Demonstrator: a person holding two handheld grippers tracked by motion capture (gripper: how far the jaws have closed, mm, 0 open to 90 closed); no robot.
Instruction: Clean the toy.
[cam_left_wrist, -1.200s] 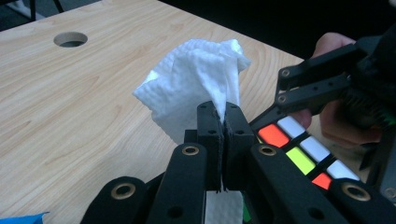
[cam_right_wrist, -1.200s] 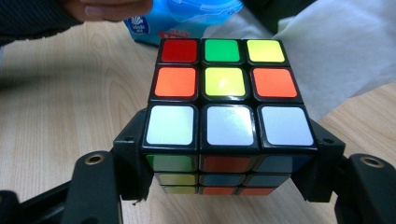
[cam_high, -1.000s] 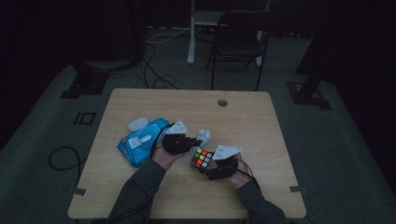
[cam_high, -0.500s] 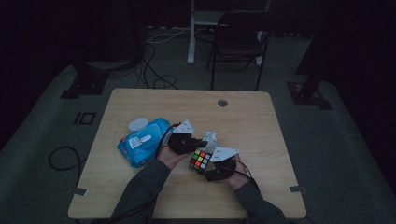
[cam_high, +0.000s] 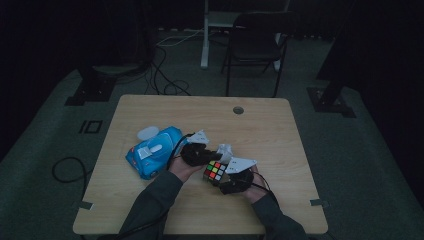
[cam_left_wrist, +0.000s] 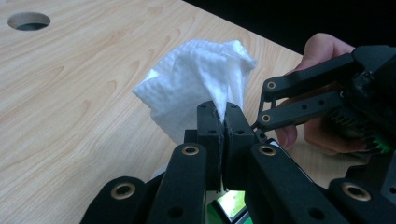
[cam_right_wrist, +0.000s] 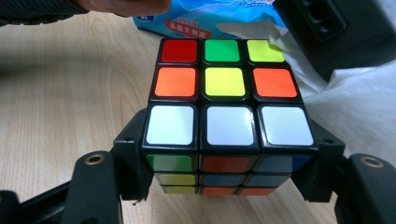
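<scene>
Rubik's cube (cam_right_wrist: 224, 112) is seen at the centre of the right gripper view, clamped between the jaws of the right gripper (cam_right_wrist: 224, 186); in the high view it sits just below the middle of the frame. A crumpled white tissue (cam_left_wrist: 196, 88) is pinched in the clenched left gripper (cam_left_wrist: 223, 135), just beside the cube. A blue tissue pack (cam_high: 152, 152) lies left of centre on the table (cam_high: 300, 130). If the cube is wiped too hard, a layer could be twisted or the cube pushed out of the jaws; the thin tissue could also be torn.
</scene>
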